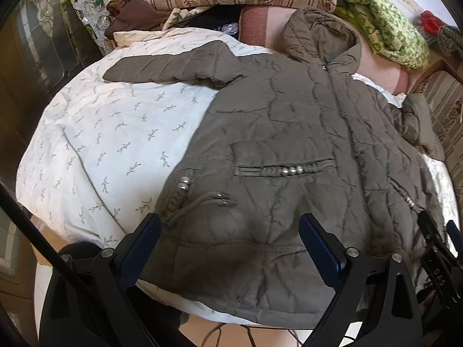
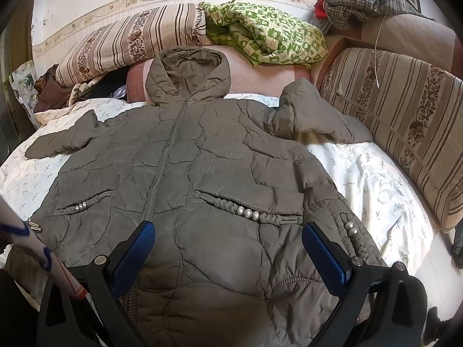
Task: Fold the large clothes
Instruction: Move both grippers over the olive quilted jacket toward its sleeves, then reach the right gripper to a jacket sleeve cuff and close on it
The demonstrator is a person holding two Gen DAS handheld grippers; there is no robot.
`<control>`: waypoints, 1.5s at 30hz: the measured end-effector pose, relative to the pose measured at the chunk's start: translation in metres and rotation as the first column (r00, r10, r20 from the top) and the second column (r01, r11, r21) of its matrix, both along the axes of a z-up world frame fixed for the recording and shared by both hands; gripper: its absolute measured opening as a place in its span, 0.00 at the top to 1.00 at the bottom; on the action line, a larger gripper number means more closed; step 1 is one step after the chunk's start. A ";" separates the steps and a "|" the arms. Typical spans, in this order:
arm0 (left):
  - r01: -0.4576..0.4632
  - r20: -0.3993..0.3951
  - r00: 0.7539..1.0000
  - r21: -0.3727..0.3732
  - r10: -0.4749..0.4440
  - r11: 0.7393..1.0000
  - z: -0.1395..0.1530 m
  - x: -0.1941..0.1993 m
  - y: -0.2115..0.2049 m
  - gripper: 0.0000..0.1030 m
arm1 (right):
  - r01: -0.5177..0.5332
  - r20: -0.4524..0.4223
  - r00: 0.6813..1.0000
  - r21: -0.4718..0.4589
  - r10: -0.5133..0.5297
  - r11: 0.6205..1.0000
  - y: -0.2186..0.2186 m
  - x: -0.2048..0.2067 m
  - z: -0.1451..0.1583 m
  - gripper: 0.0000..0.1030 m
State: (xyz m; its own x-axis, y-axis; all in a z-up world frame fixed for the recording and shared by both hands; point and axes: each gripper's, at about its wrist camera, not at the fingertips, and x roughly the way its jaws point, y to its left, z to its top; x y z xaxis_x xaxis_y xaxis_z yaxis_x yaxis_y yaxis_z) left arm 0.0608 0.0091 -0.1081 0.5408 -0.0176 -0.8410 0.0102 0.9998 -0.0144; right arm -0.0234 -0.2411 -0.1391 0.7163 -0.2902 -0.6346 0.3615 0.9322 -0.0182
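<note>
An olive-grey quilted hooded jacket (image 1: 283, 133) lies face up and zipped on a white leaf-print sheet (image 1: 101, 133). Its hood points away from me; one sleeve (image 1: 162, 66) stretches left, the other (image 2: 315, 115) is bunched at the right. My left gripper (image 1: 228, 231) is open and empty just above the jacket's left hem. My right gripper (image 2: 228, 240) is open and empty above the right hem, near the beaded pocket (image 2: 249, 211). The right gripper also shows at the right edge of the left wrist view (image 1: 437, 231).
Striped floral cushions (image 2: 124, 43) line the back and the right side (image 2: 405, 121). A green patterned blanket (image 2: 269, 37) and dark clothes (image 1: 130, 11) lie behind the jacket. A checked garment (image 2: 361, 3) sits at the top right. The bed edge runs near my fingers.
</note>
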 end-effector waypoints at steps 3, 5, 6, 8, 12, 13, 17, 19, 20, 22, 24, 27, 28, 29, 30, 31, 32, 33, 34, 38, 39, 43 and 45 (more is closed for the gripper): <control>-0.020 -0.003 1.000 0.021 0.020 1.000 -0.003 0.005 0.006 0.07 | 0.000 -0.006 1.000 -0.001 0.000 1.000 0.000 0.002 -0.002 0.00; -0.023 0.008 1.000 0.037 0.022 0.999 -0.004 0.009 0.010 0.07 | -0.001 -0.013 1.000 -0.004 0.001 1.000 0.001 0.004 -0.003 0.00; -0.022 0.019 1.000 0.043 0.021 0.999 -0.003 0.012 0.014 0.07 | -0.002 -0.015 1.000 -0.006 0.002 1.000 0.001 0.005 -0.004 0.00; -0.013 0.039 0.999 0.010 0.013 1.000 0.000 0.018 0.023 0.07 | -0.009 -0.018 1.000 -0.014 0.008 1.000 0.002 0.009 -0.003 0.00; 0.011 0.043 0.999 -0.063 -0.008 0.998 0.006 0.036 0.046 0.07 | -0.028 -0.004 1.000 -0.040 0.028 0.999 0.004 0.024 0.006 0.00; 0.007 0.024 1.000 -0.064 -0.005 0.998 0.005 0.042 0.052 0.07 | -0.033 0.004 0.999 -0.035 0.033 0.999 0.005 0.029 0.009 0.00; -0.008 -0.025 1.000 -0.085 0.006 0.996 0.010 0.082 0.084 0.07 | -0.055 0.020 0.998 -0.011 0.056 0.998 0.009 0.048 0.016 0.00; -0.054 0.016 0.998 -0.072 0.056 0.996 0.018 0.106 0.103 0.07 | -0.072 0.012 0.997 -0.007 0.072 0.997 0.012 0.056 0.014 0.00; -0.095 0.045 0.994 -0.059 0.097 0.994 0.022 0.124 0.118 0.07 | -0.081 0.004 0.997 -0.006 0.081 0.997 0.014 0.061 0.013 0.00; -0.157 0.077 0.984 -0.079 0.163 0.984 0.024 0.163 0.145 0.07 | -0.093 -0.020 0.995 -0.001 0.093 0.996 0.016 0.069 0.006 0.00; -0.204 0.058 0.975 -0.150 0.214 0.967 0.018 0.209 0.176 0.07 | -0.098 -0.047 0.994 0.009 0.099 0.995 0.015 0.076 -0.003 0.00; -0.266 0.018 0.961 -0.223 0.277 0.938 0.000 0.263 0.213 0.11 | -0.084 -0.085 0.993 0.023 0.085 0.996 0.009 0.085 -0.017 0.00; -0.291 -0.003 0.955 -0.225 0.298 0.930 -0.009 0.281 0.225 0.26 | -0.073 -0.098 0.992 0.028 0.076 0.997 0.006 0.088 -0.022 0.00; -0.320 -0.038 0.947 -0.221 0.320 0.921 -0.021 0.300 0.236 0.41 | -0.062 -0.110 0.992 0.033 0.065 0.998 0.003 0.092 -0.027 0.00; -0.345 -0.069 0.939 -0.223 0.338 0.912 -0.031 0.313 0.246 0.46 | -0.053 -0.118 0.991 0.037 0.057 0.998 0.000 0.095 -0.030 0.00; -0.376 -0.101 0.927 -0.241 0.362 0.895 -0.045 0.327 0.258 0.48 | -0.041 -0.129 0.991 0.042 0.046 0.998 -0.003 0.098 -0.034 0.00; -0.396 -0.117 0.918 -0.257 0.379 0.881 -0.052 0.336 0.266 0.49 | -0.034 -0.137 0.990 0.046 0.040 0.998 -0.006 0.100 -0.037 0.00; -0.423 -0.134 0.906 -0.281 0.401 0.862 -0.063 0.346 0.277 0.49 | -0.026 -0.147 0.989 0.050 0.033 0.998 -0.009 0.103 -0.040 0.00; -0.428 -0.139 0.904 -0.312 0.405 0.848 -0.068 0.351 0.283 0.49 | -0.019 -0.156 0.987 0.053 0.027 0.998 -0.011 0.107 -0.043 0.00; -0.384 -0.096 0.920 -0.421 0.381 0.822 -0.071 0.370 0.295 0.36 | -0.011 -0.179 0.984 0.055 0.021 0.998 -0.016 0.115 -0.053 0.00; -0.377 -0.095 0.922 -0.445 0.376 0.812 -0.072 0.376 0.297 0.33 | -0.012 -0.180 0.984 0.050 0.021 0.999 -0.015 0.117 -0.055 0.00; -0.393 -0.093 0.915 -0.430 0.393 0.813 -0.077 0.393 0.290 0.28 | -0.020 -0.182 0.983 0.027 0.025 0.999 -0.012 0.125 -0.059 0.00; -0.410 -0.088 0.910 -0.341 0.405 0.846 -0.074 0.401 0.279 0.38 | -0.025 -0.185 0.982 0.014 0.027 1.000 -0.010 0.127 -0.062 0.00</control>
